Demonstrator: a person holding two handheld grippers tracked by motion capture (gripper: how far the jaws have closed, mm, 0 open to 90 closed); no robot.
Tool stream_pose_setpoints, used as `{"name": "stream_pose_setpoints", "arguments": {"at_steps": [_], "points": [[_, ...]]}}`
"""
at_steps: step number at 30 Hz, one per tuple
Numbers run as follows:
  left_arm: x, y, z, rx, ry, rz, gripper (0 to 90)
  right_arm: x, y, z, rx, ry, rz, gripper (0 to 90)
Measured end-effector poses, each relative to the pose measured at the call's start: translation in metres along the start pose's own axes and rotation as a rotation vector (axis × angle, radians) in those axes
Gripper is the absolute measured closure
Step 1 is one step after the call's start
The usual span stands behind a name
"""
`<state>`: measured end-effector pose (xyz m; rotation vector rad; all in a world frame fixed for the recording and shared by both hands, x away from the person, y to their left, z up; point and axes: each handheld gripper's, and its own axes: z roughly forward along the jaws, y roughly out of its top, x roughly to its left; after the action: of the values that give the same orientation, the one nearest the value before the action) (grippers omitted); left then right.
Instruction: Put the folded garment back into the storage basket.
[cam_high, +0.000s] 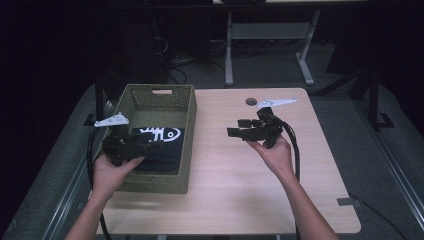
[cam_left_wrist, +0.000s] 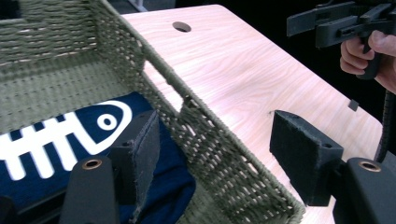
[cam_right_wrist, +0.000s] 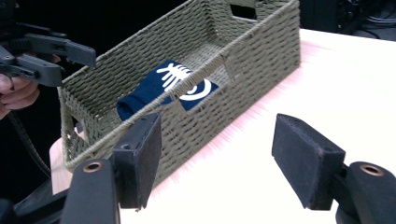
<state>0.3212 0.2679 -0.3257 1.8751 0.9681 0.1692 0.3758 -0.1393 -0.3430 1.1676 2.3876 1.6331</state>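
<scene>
— Two grippers appear from above; where are they?
— The left gripper (cam_high: 131, 145) hangs over the woven basket (cam_high: 188, 131), the right gripper (cam_high: 239, 129) over the bare table (cam_high: 235, 185).
— And the left gripper view?
— Jaws released, straddling the basket's wall; one pad is above the folded navy cloth (cam_left_wrist: 51, 140) lying inside.
— The right gripper view?
— Jaws parted, gripping nothing, facing the basket's outer side.
</scene>
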Motion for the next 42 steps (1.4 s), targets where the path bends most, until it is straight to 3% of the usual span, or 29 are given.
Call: {"name": "stream_pose_setpoints", "arguments": {"at_steps": [12,24,35,42], "points": [[-0.012,0.004,0.019,0.008,-0.018,0.005,31.7,-0.013,-0.010,-0.027,-0.008,-0.031,0.032,30.6],[-0.031,0.012,0.037,0.025,-0.069,0.026,30.7,-0.027,-0.021,-0.053,-0.026,-0.079,0.048,29.2],[-0.048,0.017,0.051,0.019,-0.070,0.058,27.1,-0.033,-0.028,-0.066,-0.023,-0.098,0.065,28.6],[-0.061,0.020,0.061,0.019,-0.099,0.068,25.1,-0.038,-0.034,-0.076,-0.026,-0.115,0.070,28.6]]}}
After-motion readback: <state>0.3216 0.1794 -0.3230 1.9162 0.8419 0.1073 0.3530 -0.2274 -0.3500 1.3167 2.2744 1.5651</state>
